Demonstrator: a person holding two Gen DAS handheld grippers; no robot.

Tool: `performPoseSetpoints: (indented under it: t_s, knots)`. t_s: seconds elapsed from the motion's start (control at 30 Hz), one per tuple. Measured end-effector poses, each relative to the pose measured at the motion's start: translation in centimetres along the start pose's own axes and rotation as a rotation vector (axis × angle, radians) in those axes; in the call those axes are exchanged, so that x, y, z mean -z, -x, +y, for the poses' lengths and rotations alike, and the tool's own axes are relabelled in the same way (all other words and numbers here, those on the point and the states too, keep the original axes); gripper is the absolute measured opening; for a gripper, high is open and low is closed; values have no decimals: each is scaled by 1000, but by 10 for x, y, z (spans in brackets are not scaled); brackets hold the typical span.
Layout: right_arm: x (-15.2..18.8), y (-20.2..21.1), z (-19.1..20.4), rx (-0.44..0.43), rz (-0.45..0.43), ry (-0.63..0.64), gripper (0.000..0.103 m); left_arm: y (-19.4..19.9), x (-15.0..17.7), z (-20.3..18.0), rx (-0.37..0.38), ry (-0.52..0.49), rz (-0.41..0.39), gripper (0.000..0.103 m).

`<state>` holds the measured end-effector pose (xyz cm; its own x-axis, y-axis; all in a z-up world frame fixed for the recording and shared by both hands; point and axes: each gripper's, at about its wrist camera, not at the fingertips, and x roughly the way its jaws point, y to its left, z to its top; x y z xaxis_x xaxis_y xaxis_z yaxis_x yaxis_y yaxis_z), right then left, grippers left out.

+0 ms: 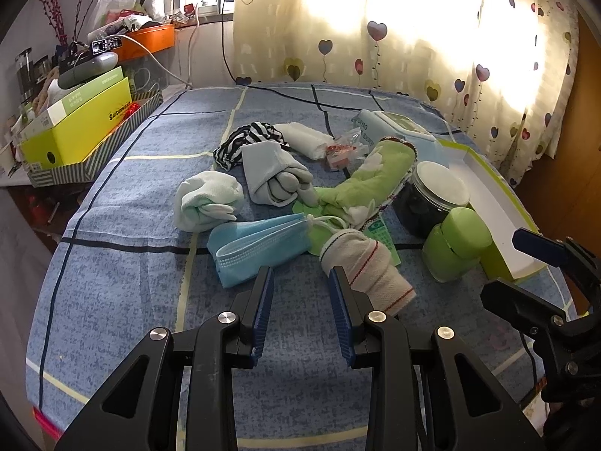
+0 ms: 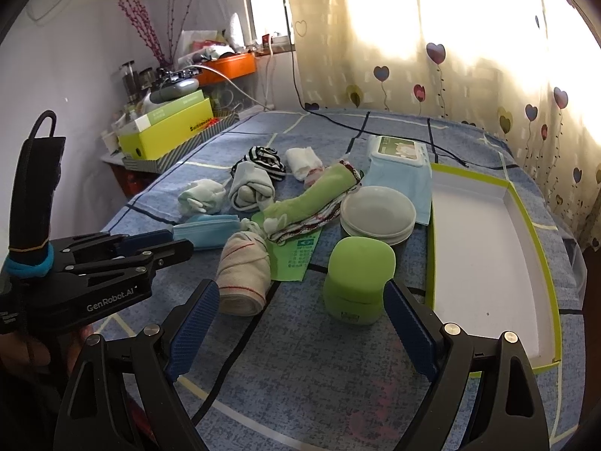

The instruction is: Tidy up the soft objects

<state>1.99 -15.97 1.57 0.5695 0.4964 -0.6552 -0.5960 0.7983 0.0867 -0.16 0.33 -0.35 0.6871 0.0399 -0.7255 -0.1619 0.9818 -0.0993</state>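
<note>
A shallow rectangular cardboard box with lime-green walls and a white floor (image 2: 484, 248) is lying open and empty at the right of the blue checked bedspread (image 2: 319, 368). Beside it a clear plastic jar with a white lid (image 2: 377, 212) is holding something dark, and a squat lime-green plastic container (image 2: 357, 278) is standing shut. The soft things are lying heaped left of the box: a rolled cream sock with red stripes (image 1: 366, 267), a folded pale-blue pleated face mask (image 1: 259, 248), a rolled green cloth (image 1: 372, 180), a grey sock bundle (image 1: 278, 176), a white one (image 1: 208, 203) and a black-and-white striped fabric (image 1: 248, 139). The left gripper (image 1: 300, 274) is hovering half open, empty, just short of the mask and striped sock. The right gripper (image 2: 300, 293) is standing wide, empty.
</note>
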Motion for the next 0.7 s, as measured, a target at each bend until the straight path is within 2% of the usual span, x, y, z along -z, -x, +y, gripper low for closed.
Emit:
performPoseSetpoints:
  t_s: [0.7]
  knots:
    - [-2, -1, 2, -8, -6, 2, 90, -1, 1, 2, -12, -7, 6, 32]
